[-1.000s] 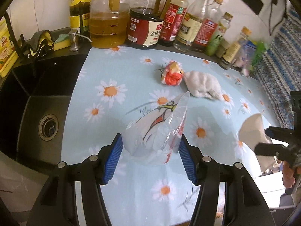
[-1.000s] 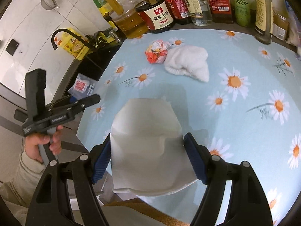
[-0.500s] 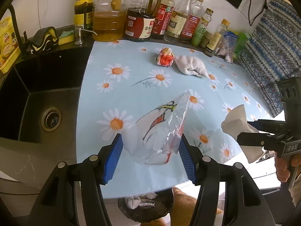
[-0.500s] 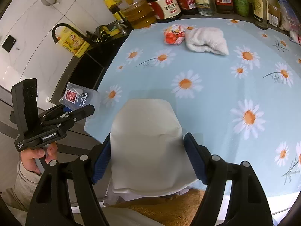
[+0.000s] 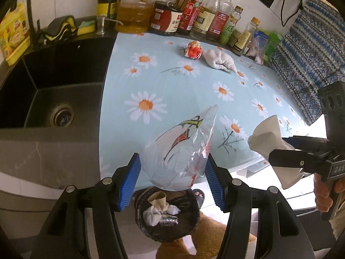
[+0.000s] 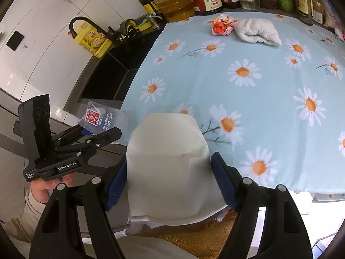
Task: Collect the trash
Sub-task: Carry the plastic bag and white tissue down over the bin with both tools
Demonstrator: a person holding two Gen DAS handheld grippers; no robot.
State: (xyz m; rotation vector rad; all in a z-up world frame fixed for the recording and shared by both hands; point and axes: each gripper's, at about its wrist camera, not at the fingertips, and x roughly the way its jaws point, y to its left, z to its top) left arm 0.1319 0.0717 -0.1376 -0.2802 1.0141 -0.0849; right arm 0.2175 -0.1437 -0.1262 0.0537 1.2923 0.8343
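Note:
My left gripper [image 5: 172,179] is shut on a clear plastic wrapper [image 5: 183,153] with red and black print, held beyond the counter's front edge, above a dark trash bin [image 5: 168,218] on the floor that holds crumpled tissues. My right gripper [image 6: 170,179] is shut on a white paper napkin [image 6: 168,168], also off the counter's front edge. The left gripper with the wrapper [image 6: 101,120] shows at the left in the right wrist view; the right gripper with the napkin [image 5: 269,138] shows at the right in the left wrist view. A crumpled red-orange wrapper [image 5: 193,51] lies far back on the counter.
The counter has a light blue daisy cloth [image 5: 172,86]. A white rag [image 5: 220,61] lies beside the red wrapper. Bottles of oil and sauces [image 5: 172,15] line the back wall. A black sink [image 5: 54,86] is at the left. A brown mat [image 5: 207,237] lies on the floor.
Both grippers have pulled back from over the counter past its front edge, each still holding its piece. The trash bin has come into view under the left gripper.

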